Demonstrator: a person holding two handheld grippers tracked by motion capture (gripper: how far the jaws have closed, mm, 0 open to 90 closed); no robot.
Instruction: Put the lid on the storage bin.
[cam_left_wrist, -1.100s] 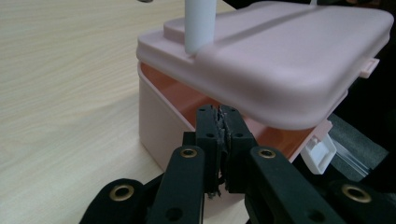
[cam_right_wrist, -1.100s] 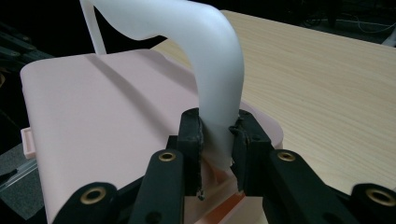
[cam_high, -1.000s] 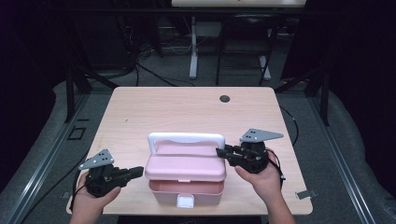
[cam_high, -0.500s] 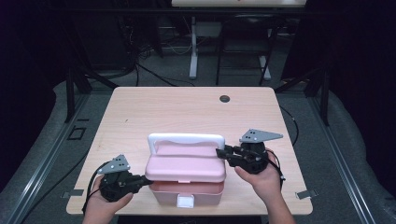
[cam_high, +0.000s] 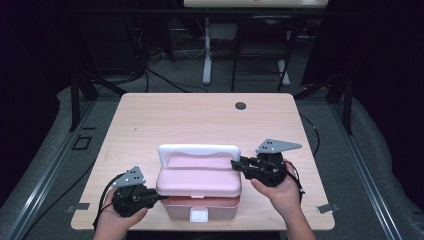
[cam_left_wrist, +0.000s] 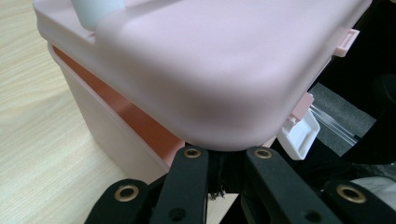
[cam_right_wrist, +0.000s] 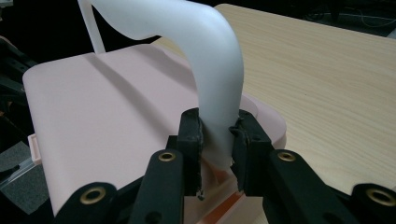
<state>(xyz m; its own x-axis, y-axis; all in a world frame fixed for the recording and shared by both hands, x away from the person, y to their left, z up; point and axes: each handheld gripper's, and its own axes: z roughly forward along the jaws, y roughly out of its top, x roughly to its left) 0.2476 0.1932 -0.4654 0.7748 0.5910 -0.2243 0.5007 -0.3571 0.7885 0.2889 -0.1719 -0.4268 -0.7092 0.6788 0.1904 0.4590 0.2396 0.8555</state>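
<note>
The pale wooden counter (cam_high: 150, 125) carries a pink rigid plastic lidded box (cam_high: 200, 192) at lower centre. Its lid sits ajar; it looks light, smooth and slippery. The right claw (cam_right_wrist: 217, 135) pinches the white arched handle (cam_right_wrist: 205, 56), the surest hold. The left claw (cam_left_wrist: 223, 161), barely spread, sits under the lid corner.

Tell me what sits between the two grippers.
In the high view, the pink lidded box with its white handle lies between the left gripper and right gripper.
</note>
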